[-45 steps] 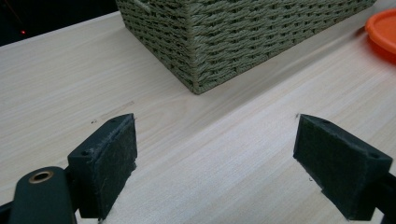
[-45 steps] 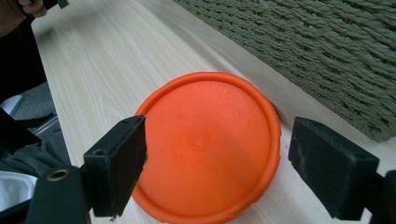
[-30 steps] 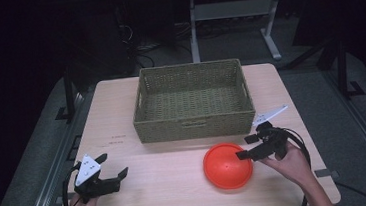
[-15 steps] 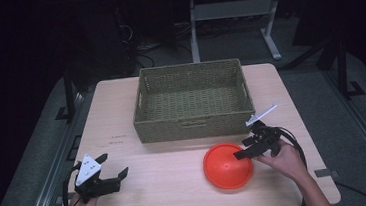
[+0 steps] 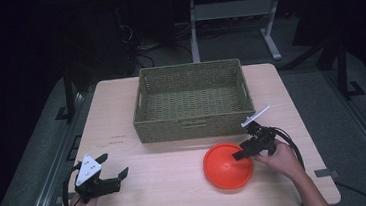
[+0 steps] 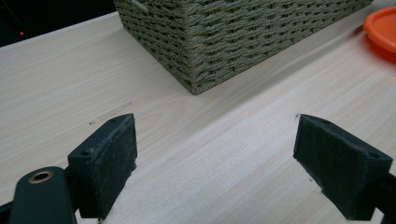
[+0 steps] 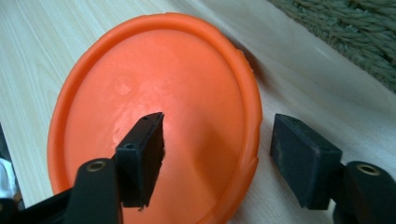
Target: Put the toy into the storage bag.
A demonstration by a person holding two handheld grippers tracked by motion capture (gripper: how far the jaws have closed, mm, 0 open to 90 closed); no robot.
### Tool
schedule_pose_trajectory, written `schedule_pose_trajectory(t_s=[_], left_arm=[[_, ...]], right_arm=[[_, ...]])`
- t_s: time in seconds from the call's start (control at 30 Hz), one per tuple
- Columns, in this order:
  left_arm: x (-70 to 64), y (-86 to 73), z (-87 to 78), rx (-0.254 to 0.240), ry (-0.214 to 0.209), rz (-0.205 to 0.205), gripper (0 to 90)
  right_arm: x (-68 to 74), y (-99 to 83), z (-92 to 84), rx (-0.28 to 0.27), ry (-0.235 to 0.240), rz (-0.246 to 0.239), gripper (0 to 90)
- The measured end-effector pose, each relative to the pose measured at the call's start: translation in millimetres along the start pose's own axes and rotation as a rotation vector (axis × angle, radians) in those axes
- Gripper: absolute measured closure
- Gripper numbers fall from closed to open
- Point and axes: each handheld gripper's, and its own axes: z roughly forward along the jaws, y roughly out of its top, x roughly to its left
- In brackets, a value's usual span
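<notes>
Risk 1: a pinch that slides off. Right hand-held gripper (image 5: 241,153) straddling the rim of the orange plate (image 5: 228,167), 1 pad over the inner dish, the other outside the rim above the surface (image 5: 168,184); jaws apart, just been closing, rim between them but not yet pressed. Rim thin, smooth and sloped, so a shallow bite could squeeze the plate out sideways or let it pivot and droop once lifted.

Risk 2: pushing instead of gripping. Outer pad (image 7: 303,158) low and close to the wood; dragging on the surface could shove the plate toward the near edge before the pinch lands.

Risk 3: a knock against the wicker basket (image 5: 192,102), standing just behind the plate, if the lift swings wide or low against its front wall.

Plate position: near-right part of the surface, in front of the basket's right front corner, well in from the near edge and the right edge, apart from the basket.

Orientation: lying flat, hollow side up, open face pointing to the ceiling. Round, so no long axis across the surface; only axis of symmetry vertical through its centre. Any point on the rim as good as another for a grip.

Left hand-held gripper (image 5: 108,176) near the near-left corner, jaws wide apart, nothing between them, aimed toward the basket's corner.
</notes>
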Motion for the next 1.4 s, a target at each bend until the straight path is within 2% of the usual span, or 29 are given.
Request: schedule_pose_trajectory(t_s=[0.23,0.53,1.03,1.4], left_arm=[[0.0,-0.1,0.1,0.001,-0.001,0.0,12.9],[0.0,-0.1,0.4,0.0,0.0,-0.001,12.9],[-0.3,0.2,0.3,0.0,0.002,0.001,12.8],[-0.9,0.5,0.7,-0.003,0.002,0.002,12.9]], right_arm=[[-0.8,0.4,4.5,0.023,0.004,-0.004,39.9],[-2.0,0.9,6.0,0.025,0.023,-0.011,46.2],[-5.2,0.2,4.7,0.025,-0.002,-0.005,62.4],[-6.3,1.5,-4.8,-0.023,0.037,0.005,75.2]])
